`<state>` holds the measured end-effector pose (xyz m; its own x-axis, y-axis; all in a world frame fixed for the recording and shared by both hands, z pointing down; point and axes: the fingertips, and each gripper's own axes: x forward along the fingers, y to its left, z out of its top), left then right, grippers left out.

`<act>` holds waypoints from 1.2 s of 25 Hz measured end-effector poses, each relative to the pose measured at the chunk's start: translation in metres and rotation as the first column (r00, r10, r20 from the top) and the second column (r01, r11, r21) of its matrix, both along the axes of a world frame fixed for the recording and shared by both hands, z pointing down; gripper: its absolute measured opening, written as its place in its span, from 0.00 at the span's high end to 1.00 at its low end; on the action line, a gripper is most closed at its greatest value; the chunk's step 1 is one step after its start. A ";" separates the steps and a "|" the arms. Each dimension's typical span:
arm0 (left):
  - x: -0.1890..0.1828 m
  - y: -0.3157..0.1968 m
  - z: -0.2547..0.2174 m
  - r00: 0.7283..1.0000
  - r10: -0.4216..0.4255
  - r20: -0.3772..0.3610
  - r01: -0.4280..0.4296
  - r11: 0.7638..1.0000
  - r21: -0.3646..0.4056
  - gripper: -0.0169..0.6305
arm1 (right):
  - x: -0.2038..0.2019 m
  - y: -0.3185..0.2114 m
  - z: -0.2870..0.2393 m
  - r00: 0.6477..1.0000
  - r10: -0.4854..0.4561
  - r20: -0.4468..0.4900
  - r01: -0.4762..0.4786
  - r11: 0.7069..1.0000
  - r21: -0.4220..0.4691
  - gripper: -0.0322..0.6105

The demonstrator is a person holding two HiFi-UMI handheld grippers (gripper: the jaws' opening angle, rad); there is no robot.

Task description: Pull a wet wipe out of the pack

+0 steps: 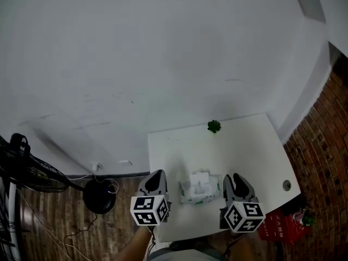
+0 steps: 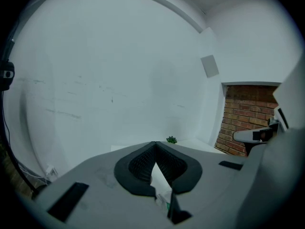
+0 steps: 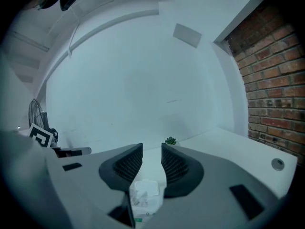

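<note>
My left gripper [image 1: 156, 178] hangs closed and empty just beside the pack [image 1: 198, 196], which sits on the counter [image 1: 250, 145] between both grippers. A wipe [image 1: 200, 179] pokes up from it. It is probably soft, damp and light, so I'd pinch that tuft. My right gripper [image 1: 235, 179] stands open.

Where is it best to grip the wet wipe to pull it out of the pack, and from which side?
Grip the crumpled white wipe that sticks out of the opening on top of the pack. Come from above, probably with the open right gripper, so that its fingers close on both sides of the tuft.
</note>
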<state>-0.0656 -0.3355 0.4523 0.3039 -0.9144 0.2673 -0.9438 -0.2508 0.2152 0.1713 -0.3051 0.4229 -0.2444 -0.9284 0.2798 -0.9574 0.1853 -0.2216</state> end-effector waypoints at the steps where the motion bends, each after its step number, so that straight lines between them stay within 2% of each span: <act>1: 0.000 0.000 0.001 1.000 -0.009 -0.002 0.009 1.000 -0.003 0.97 | -0.001 -0.002 0.001 1.000 -0.012 -0.004 0.012 1.000 -0.005 0.77; 12: 0.001 0.001 0.012 0.997 -0.074 -0.001 0.074 0.997 -0.030 0.97 | 0.003 -0.014 0.012 0.997 -0.071 -0.013 0.070 0.997 -0.042 0.77; 19: 0.001 0.008 0.033 0.994 -0.106 -0.008 0.105 0.992 -0.065 0.97 | -0.006 -0.019 0.023 0.989 -0.145 -0.040 0.142 0.987 -0.081 0.77; 25: -0.003 0.025 0.057 0.990 -0.139 0.013 0.139 0.984 -0.107 0.97 | -0.025 -0.016 0.045 0.960 -0.274 -0.053 0.264 0.953 -0.145 0.77; 30: -0.011 0.039 0.078 0.981 -0.192 0.014 0.192 0.971 -0.146 0.97 | -0.037 -0.016 0.067 0.922 -0.381 -0.069 0.362 0.912 -0.194 0.77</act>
